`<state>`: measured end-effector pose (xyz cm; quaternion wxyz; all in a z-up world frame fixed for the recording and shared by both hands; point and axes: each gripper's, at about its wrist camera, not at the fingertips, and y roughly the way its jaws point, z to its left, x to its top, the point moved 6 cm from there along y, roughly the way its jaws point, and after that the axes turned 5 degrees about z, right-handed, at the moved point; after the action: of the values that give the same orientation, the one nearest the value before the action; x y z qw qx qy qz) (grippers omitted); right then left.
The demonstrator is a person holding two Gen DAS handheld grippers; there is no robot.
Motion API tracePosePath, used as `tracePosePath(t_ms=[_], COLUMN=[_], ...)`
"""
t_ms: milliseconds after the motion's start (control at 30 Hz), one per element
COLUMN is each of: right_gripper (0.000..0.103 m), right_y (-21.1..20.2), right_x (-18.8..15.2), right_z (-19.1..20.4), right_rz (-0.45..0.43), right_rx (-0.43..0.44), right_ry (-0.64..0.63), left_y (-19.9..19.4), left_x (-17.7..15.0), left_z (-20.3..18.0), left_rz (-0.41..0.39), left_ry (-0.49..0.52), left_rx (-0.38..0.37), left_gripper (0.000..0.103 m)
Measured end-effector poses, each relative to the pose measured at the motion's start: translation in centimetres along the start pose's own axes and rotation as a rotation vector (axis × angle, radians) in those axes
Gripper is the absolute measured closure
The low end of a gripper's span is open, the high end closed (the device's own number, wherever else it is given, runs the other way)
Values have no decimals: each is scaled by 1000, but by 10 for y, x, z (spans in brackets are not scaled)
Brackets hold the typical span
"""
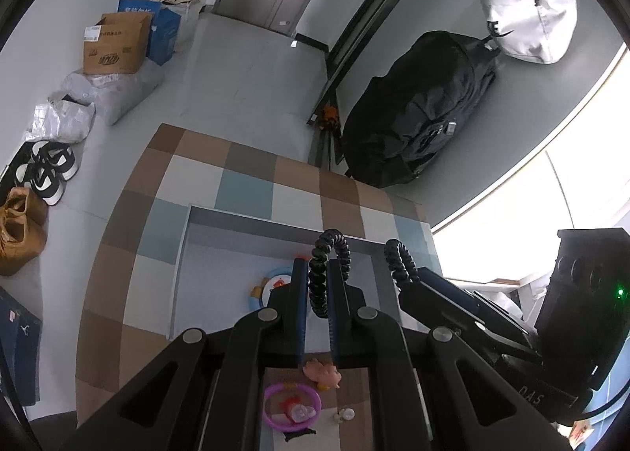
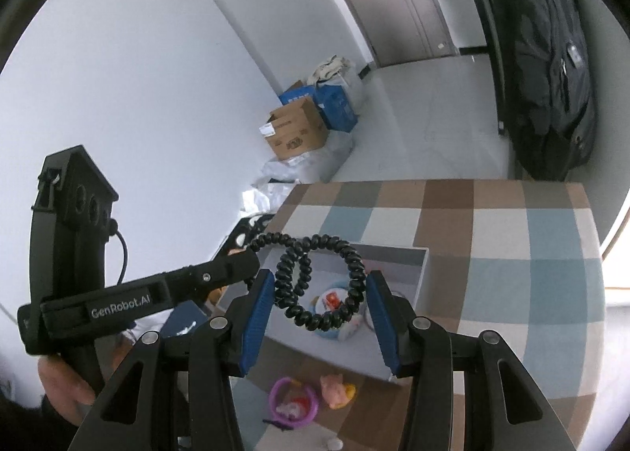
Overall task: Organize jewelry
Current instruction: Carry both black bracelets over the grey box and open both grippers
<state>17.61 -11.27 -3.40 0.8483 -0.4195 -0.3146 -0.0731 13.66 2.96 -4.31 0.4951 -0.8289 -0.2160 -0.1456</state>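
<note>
Left wrist view: left gripper (image 1: 317,289) pinches a black coil tie (image 1: 328,273) above the grey tray (image 1: 275,220).
Right gripper (image 2: 319,303) jaws spread around the two-looped coil; tray's far rim nearby, one purple ring (image 2: 293,403).

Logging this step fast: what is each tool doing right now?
Left tool: shut on the black coil bracelet.
Right tool: open, holding nothing.

Black coiled hair tie (image 2: 315,281), purple bracelet (image 2: 293,403), brown-blue-white checkered tablecloth (image 2: 512,238)
</note>
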Motion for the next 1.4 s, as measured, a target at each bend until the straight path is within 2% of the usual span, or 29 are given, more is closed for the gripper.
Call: tracePosePath(t_ms=[600,733,767,800,833,867,900,933,1000,1100,1400], right_gripper=[56,49,41,27,22,20,20,18,13,7,4], right_y=[20,19,18,17,14,12,9,5,-3,-11,-27], right_x=[-3,-3,-3,-2,-1,0,1,2,3,1,-10], right_z=[-15,-16,-16,-17,-17,-17,-18,-19,-23,-32,-36], right_rz=[60,68,64,59,47,36,24,15,-8,-20,-24], right_rx=[-11,-11,-7,-8,-16,-20,-23,-32,-62,-79,-122], right_ry=[46,59,62,62,64,63,60,58,64,84,71], left_y=[18,22,23,23,24,23,21,18,11,11,6], left_x=[4,5,6,7,7,7,7,7,9,6,-9], left_z=[4,8,9,9,9,10,11,12,14,14,12], left_rz=[22,23,31,38,43,44,34,20,-13,9,16], left_ry=[-31,-82,-96,-107,-114,-123,-134,-142,-154,-164,-106], left_rx=[32,-9,-23,-44,-60,-71,-77,-79,-83,-107,-3], left_gripper=[98,97,96,91,78,69,52,44,43,43,43])
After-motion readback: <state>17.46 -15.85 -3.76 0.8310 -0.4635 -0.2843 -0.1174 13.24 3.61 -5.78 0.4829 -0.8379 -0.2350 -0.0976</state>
